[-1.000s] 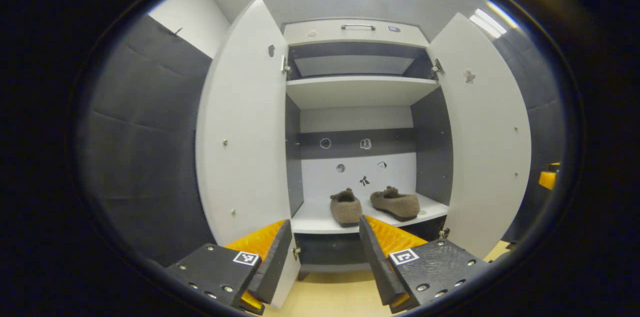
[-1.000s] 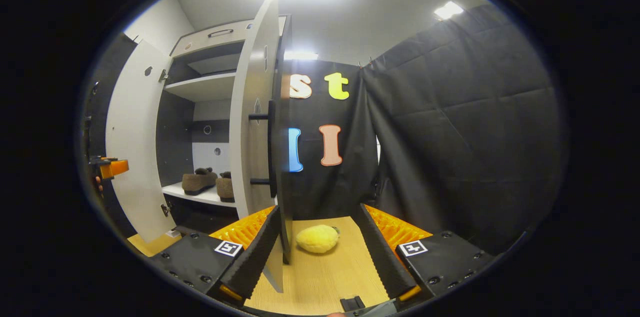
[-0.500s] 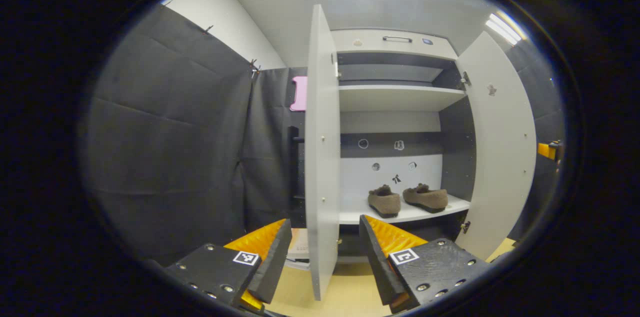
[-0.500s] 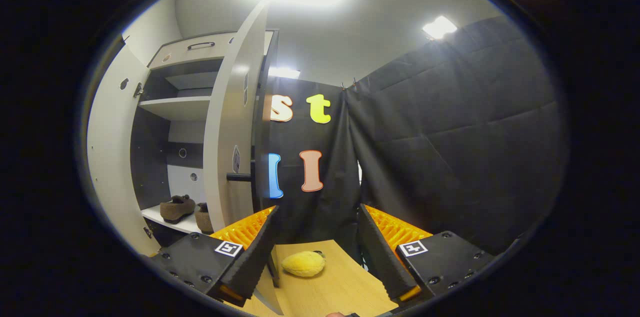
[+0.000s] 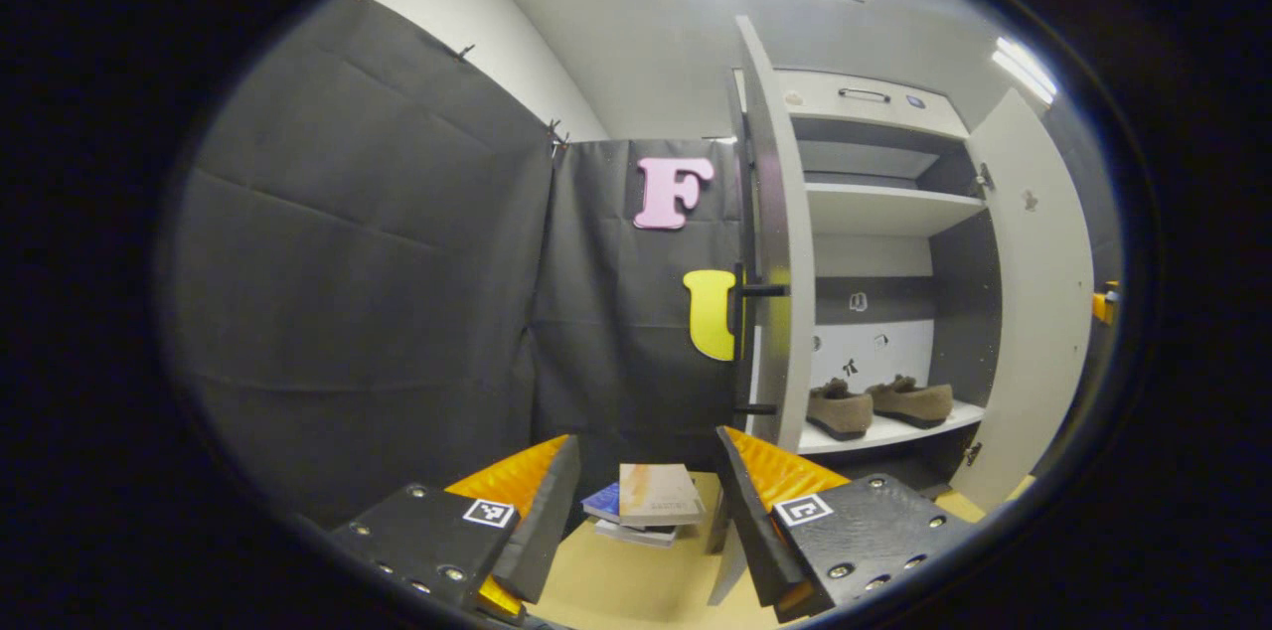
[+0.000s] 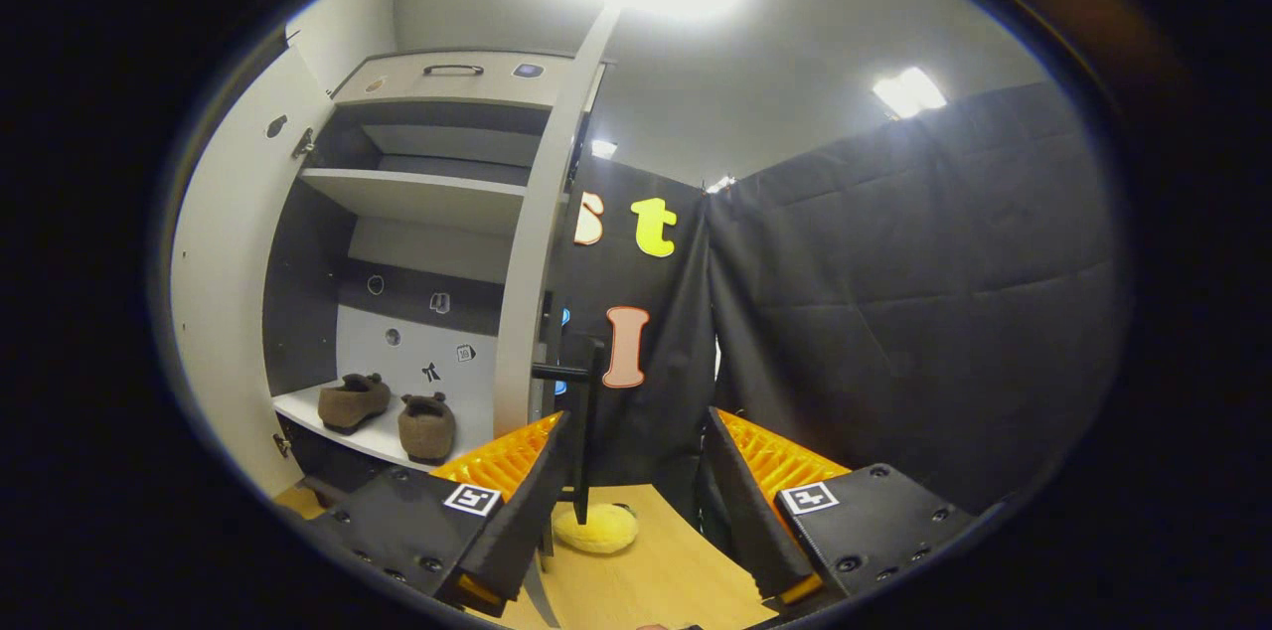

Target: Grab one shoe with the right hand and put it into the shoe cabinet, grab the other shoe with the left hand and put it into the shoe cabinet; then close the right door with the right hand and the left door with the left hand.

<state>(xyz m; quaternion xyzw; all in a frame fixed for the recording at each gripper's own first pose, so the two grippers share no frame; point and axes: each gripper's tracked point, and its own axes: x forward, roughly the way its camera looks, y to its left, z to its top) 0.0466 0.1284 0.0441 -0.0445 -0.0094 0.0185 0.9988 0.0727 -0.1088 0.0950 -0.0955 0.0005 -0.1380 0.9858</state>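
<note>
Shoes first: in the left gripper view you see the two brown felt slippers (image 5: 879, 403) side by side on the white lower shelf (image 5: 894, 431) of the grey-and-white shoe cabinet (image 5: 874, 203), at the right of the frame. The cabinet's left door (image 5: 780, 242) stands open, edge-on near the centre, with its black bar handle (image 5: 743, 342) on the outer side. The right door (image 5: 1033, 292) is open too, at the far right. Your left gripper (image 5: 646, 501) is at the bottom with its fingers spread and nothing between them. Behind the gap, a small stack of books (image 5: 651, 503) lies on the pale wooden floor (image 5: 636, 580).

In the right gripper view the same slippers (image 6: 390, 408) rest on the lower shelf (image 6: 328, 416) at the lower left of the frame. The right door (image 6: 542, 233) is open, seen almost edge-on in the middle, and its black bar handle (image 6: 586, 431) hangs just above the gap of your right gripper (image 6: 631, 501). Its fingers are spread apart and hold nothing; whether one touches the door, I cannot tell. A yellow fluffy ball (image 6: 601, 529) lies on the wooden floor (image 6: 646, 580) behind the handle.
</note>
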